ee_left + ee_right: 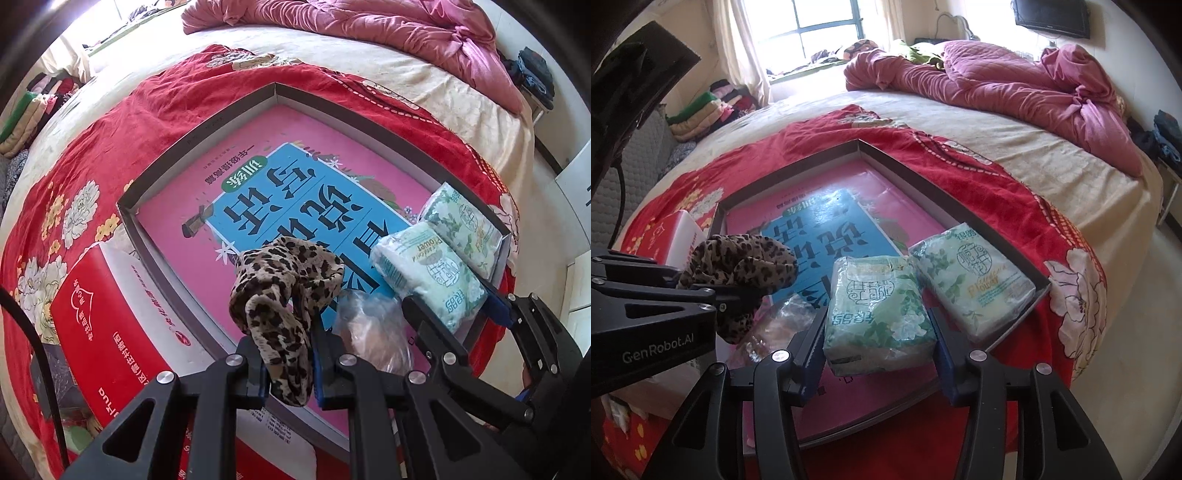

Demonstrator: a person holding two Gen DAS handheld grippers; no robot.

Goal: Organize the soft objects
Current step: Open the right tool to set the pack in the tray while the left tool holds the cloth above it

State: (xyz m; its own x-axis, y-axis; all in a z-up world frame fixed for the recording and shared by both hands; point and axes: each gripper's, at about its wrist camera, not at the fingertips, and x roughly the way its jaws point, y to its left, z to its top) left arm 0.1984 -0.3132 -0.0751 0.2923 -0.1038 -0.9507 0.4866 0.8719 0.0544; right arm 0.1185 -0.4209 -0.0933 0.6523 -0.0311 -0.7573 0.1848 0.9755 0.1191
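Pinching leopard cloth (284, 291), left gripper (290, 369); right gripper (877, 339) clamps tissue pack (877, 306).

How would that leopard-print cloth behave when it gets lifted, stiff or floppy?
Probably very floppy: the leopard-print cloth droops and folds over itself where the left gripper pinches it. It looks thin and bunched, so likely light for its size. Being soft fabric, it should not roll or break, though a loose end may drag across the tray.

Leopard-print cloth (284, 284), green-floral tissue packs (879, 306), pink-and-blue tray (207, 136) liner.
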